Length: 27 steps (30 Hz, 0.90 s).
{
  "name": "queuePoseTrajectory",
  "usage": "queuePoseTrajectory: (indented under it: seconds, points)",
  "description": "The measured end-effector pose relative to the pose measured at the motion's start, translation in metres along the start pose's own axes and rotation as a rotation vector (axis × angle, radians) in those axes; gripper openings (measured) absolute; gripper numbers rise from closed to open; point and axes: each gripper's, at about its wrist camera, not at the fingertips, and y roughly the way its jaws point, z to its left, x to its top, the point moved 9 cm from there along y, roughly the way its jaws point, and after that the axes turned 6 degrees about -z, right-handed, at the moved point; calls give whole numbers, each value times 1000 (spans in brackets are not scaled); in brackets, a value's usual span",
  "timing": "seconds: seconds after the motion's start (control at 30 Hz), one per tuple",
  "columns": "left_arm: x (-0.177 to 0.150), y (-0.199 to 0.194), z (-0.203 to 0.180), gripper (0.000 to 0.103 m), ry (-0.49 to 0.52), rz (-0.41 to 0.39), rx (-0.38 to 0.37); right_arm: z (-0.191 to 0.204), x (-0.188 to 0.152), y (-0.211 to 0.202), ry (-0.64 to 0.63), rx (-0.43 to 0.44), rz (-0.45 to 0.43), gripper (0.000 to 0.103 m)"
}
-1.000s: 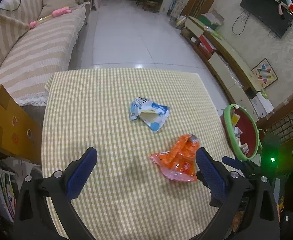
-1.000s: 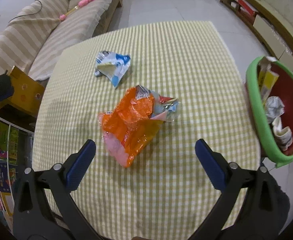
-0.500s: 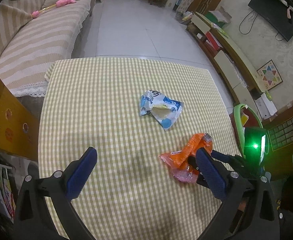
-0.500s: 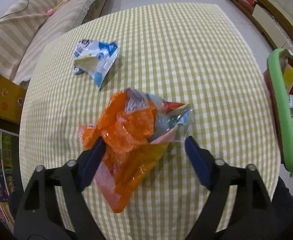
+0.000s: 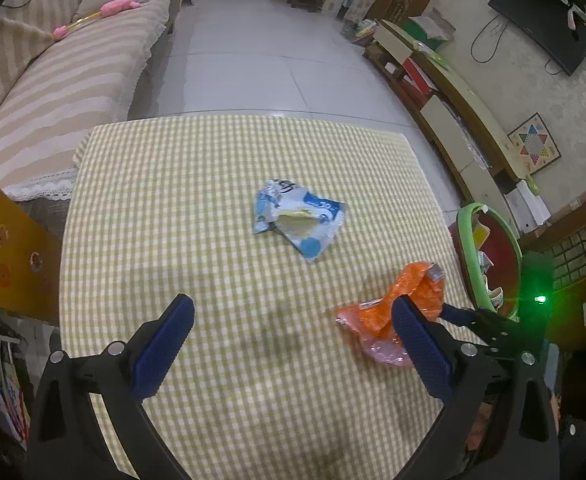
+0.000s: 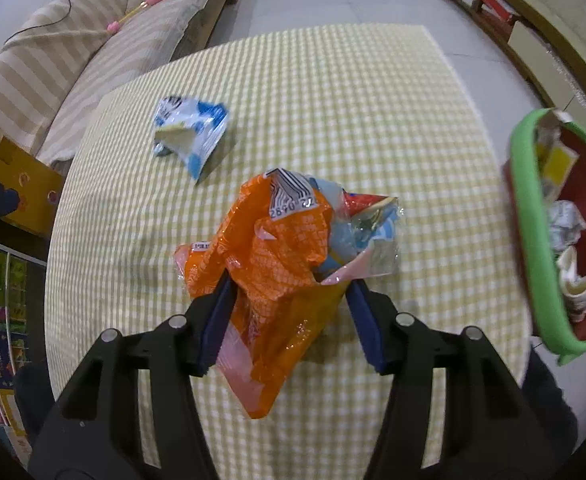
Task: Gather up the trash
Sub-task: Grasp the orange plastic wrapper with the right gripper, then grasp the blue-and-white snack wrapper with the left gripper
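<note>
On the checked tablecloth, the right gripper is closing its jaws around the orange wrapper; the left gripper is hanging open, empty. The slick, crumpled film could be slipping free during lifting.

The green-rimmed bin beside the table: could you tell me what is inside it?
Inside the green-rimmed bin: a yellow wrapper, crumpled silvery paper and a whitish scrap. Anything beneath them is hidden.

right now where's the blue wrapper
The blue wrapper lies mid-table on the checked cloth, ahead of the open left tongs. In the right wrist view it is up-left of the orange wrapper, apart from it.
</note>
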Motion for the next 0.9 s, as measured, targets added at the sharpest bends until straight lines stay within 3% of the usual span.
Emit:
queuePoseTrajectory:
  seconds: [0.33, 0.67, 0.9]
  points:
    - [6, 21, -42, 95, 26, 17, -34, -41, 3, -29, 34, -33, -43, 54]
    - [23, 69, -41, 95, -143, 45, 12, -69, 5, -25, 42, -19, -36, 54]
    - [33, 112, -21, 95, -312, 65, 103, -83, 3, -16, 65, -2, -23, 54]
